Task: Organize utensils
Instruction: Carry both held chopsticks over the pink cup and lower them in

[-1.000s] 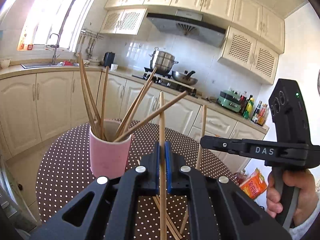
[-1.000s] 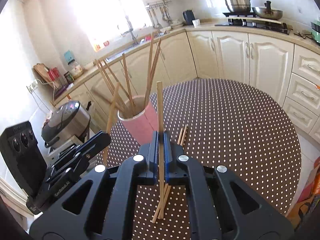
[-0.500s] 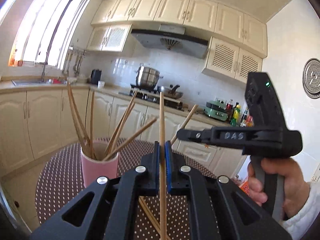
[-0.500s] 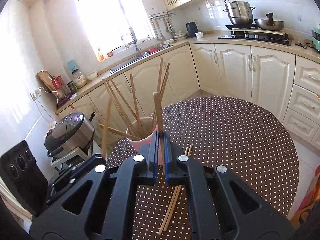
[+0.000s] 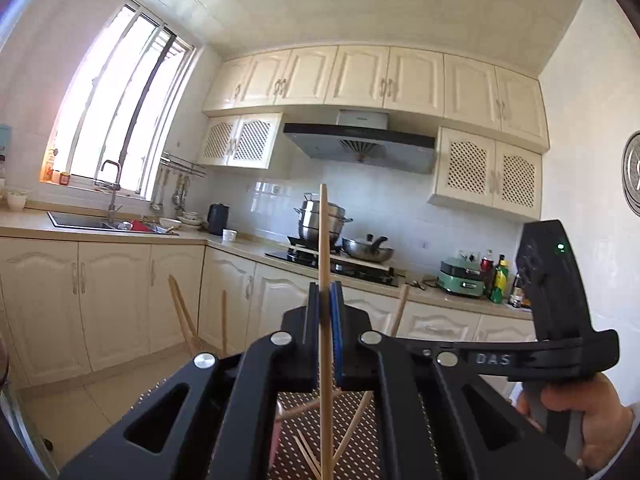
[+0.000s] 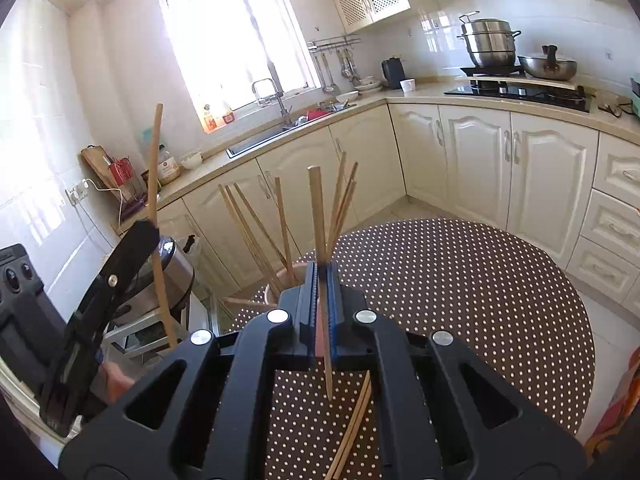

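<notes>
My left gripper [image 5: 325, 300] is shut on one upright wooden chopstick [image 5: 323, 240], raised above the table. It also shows at the left of the right wrist view [image 6: 150, 227] with its chopstick [image 6: 154, 168]. My right gripper [image 6: 321, 276] is shut on another upright chopstick [image 6: 316, 208], just in front of the pink cup [image 6: 294, 271] that holds several chopsticks [image 6: 248, 220]. The right gripper appears in the left wrist view [image 5: 404, 338] with its chopstick top [image 5: 401, 304]. Loose chopsticks [image 6: 354, 420] lie on the dotted table [image 6: 460, 300].
Cream kitchen cabinets [image 6: 472, 164] curve behind the round table. A sink [image 6: 276, 132], a hob with pots [image 6: 512, 80] and a rice cooker [image 6: 176, 276] at the left stand around it. An orange bag [image 6: 616, 396] is at the right edge.
Both grippers have risen and tilted up with their chopsticks. The cup has dropped under the left gripper's view and sits closer below the right gripper.
</notes>
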Demonstrator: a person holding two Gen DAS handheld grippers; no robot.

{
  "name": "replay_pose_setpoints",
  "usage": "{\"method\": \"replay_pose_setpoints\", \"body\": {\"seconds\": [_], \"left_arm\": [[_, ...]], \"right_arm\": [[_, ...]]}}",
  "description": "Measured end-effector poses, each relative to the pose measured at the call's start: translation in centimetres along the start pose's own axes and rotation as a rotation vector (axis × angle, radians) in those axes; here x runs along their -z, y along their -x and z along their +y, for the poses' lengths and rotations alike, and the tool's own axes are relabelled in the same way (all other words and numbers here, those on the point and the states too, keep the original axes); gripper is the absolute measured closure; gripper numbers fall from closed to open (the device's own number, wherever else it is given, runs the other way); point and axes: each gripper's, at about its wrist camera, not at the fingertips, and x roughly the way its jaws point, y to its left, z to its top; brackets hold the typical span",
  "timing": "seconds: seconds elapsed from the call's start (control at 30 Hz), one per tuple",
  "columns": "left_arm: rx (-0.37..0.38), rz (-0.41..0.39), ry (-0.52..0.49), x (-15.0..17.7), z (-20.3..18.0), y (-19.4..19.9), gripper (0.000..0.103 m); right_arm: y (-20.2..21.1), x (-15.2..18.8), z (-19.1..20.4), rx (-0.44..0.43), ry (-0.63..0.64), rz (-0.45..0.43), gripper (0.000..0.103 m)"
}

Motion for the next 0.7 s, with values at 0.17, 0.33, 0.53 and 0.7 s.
{"method": "replay_pose_setpoints", "body": {"seconds": [0.17, 0.33, 0.53, 0.7], "left_arm": [[-0.055, -0.044, 0.021, -0.8, 2.2, -1.9, 0.097], [-0.098, -0.076, 0.047, -1.2, 4.1, -4.6, 0.097], [-0.156, -0.098, 0.048, -0.9, 5.5, -7.8, 0.097], [-0.161, -0.068, 0.054, 0.0, 6.7, -10.4, 0.097]], "right_arm": [[-0.5, -1.9, 0.6, -0.018, 0.018, -0.026, 0.098], [-0.6, -4.4, 1.6, -0.039, 0.048, -0.060, 0.098], [-1.2, -7.0, 2.8, -0.064, 0.094, -0.088, 0.099], [-3.4, -7.6, 3.3, -0.054, 0.120, -0.057, 0.100]]}}
